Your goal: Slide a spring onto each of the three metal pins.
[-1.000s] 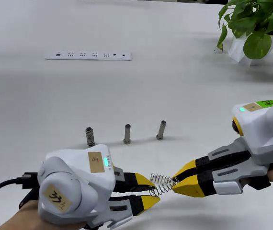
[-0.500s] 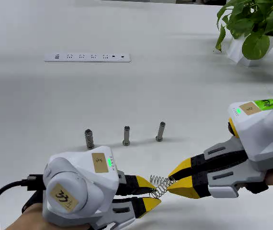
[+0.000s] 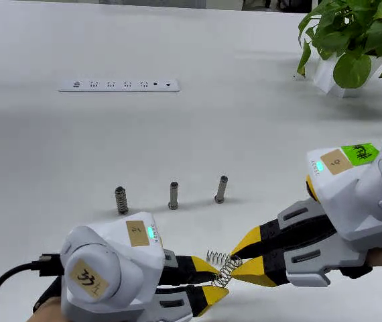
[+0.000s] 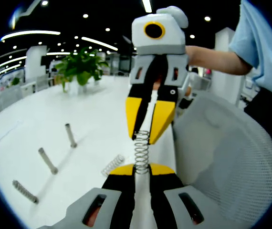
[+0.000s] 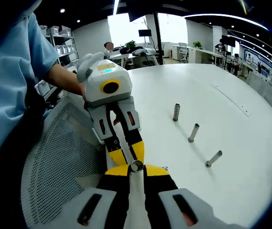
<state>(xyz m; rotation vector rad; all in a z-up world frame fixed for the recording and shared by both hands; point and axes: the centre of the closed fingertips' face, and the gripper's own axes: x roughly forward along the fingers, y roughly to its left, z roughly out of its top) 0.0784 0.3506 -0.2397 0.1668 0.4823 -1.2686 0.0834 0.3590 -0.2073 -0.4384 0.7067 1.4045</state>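
Worktop [image 3: 244, 134] | spring [image 3: 220, 263] still bridging left tongs [image 3: 219, 280] and right tongs [image 3: 234, 263], both clamped on it | pins [image 3: 173, 195] beyond tongs: two bare, handover unfinished

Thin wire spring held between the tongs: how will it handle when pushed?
Likely floppy: the thin coiled wire spring seems to bend between left tongs and right tongs. Probably light: open coils. Round, so may roll if dropped.

Open-plan office: rows of desks [image 5: 193, 50], mesh chair [image 4: 222, 157], potted plant [image 3: 355, 33], ceiling lights [image 4: 100, 44].
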